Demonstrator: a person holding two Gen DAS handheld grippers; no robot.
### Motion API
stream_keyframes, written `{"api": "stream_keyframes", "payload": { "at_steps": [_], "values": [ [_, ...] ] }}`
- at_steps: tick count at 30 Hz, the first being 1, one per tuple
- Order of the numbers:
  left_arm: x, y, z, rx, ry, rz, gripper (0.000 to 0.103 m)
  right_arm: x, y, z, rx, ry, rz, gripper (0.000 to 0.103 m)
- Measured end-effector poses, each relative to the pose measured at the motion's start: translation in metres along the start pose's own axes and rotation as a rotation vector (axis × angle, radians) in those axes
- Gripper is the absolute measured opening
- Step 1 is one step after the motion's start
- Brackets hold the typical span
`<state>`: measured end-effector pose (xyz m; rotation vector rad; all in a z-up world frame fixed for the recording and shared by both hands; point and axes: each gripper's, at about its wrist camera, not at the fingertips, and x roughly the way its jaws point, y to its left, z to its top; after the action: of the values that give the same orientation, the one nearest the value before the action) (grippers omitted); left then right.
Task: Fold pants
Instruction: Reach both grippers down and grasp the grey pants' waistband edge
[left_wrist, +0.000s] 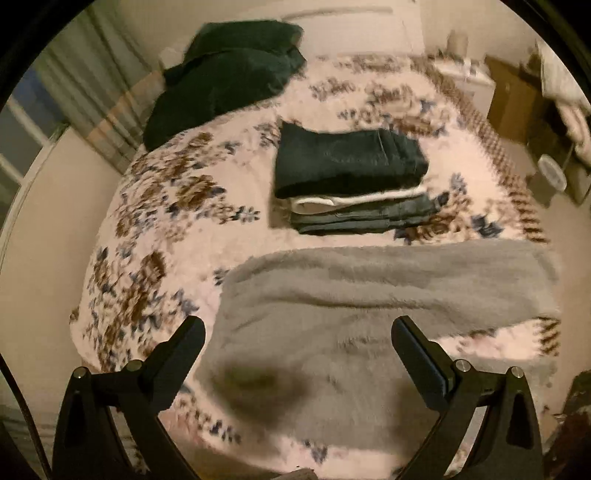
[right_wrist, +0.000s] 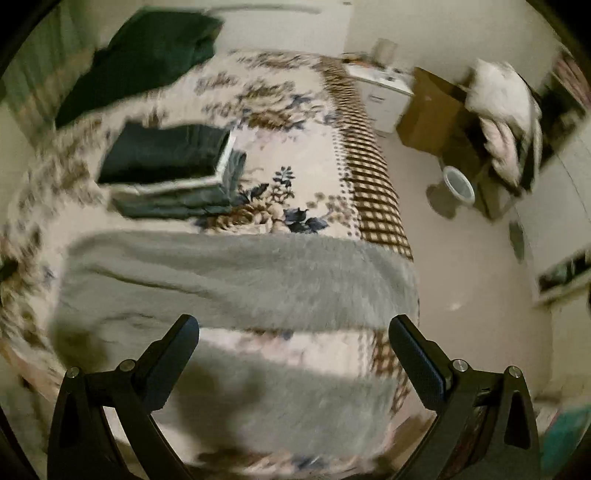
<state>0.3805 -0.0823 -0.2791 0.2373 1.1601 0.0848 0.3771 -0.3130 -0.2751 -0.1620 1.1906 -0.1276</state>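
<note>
Both grippers stand wide apart and hold nothing. From the left gripper (left_wrist: 297, 334), the grey fluffy pants (left_wrist: 369, 295) lie spread on the bed directly ahead at 12 o'clock, reaching in between its fingers; whether the fingers touch the fabric cannot be told. Farther out at 12 o'clock sits a stack of folded pants (left_wrist: 351, 177), a dark pair on top, a white layer under it, blue denim at the bottom. At 11 o'clock a dark green heap of cloth (left_wrist: 225, 74) lies at the far end of the floral bedspread (left_wrist: 155, 206).

From the right gripper (right_wrist: 293, 332), the grey fluffy pants (right_wrist: 229, 273) run across at 12 o'clock, with a second stretch nearer, between the fingers. The stack (right_wrist: 166, 166) sits at 11 o'clock.

Only the right view shows the bed's checked right edge (right_wrist: 373, 184) dropping to open floor (right_wrist: 461, 266) at 2 o'clock, with a white bin (right_wrist: 459, 183), a cardboard box (right_wrist: 432, 110) and a white cabinet (right_wrist: 384, 92) beyond. Only the left view shows the bed's left edge, with bare floor and a striped curtain (left_wrist: 92, 96) at 10 o'clock. Bare bedspread lies between the grey pants and the stack.
</note>
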Motion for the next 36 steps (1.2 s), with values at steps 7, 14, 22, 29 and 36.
{"api": "stream_keyframes", "payload": {
  "at_steps": [7,14,22,29,36],
  "values": [
    [0.184,-0.085,0.043,0.326,0.088,0.049,0.103,0.222,0.031,0.049,-0.252,0.151,-0.054,0.103],
    [0.316,-0.127,0.047,0.614,0.241,-0.033,0.103,0.395,0.065,0.046,-0.519,0.361,-0.098,0.101],
    [0.349,-0.112,0.057,0.683,0.339,-0.307,0.072,0.446,0.067,0.052,-0.597,0.395,0.057,0.07],
    [0.292,-0.074,0.063,0.591,0.256,-0.386,0.007,0.412,0.03,0.053,-0.39,0.283,0.122,0.011],
    [0.183,0.002,0.031,0.287,0.056,-0.404,0.007,0.309,-0.016,0.008,-0.229,0.091,0.128,0.011]
  ]
}}
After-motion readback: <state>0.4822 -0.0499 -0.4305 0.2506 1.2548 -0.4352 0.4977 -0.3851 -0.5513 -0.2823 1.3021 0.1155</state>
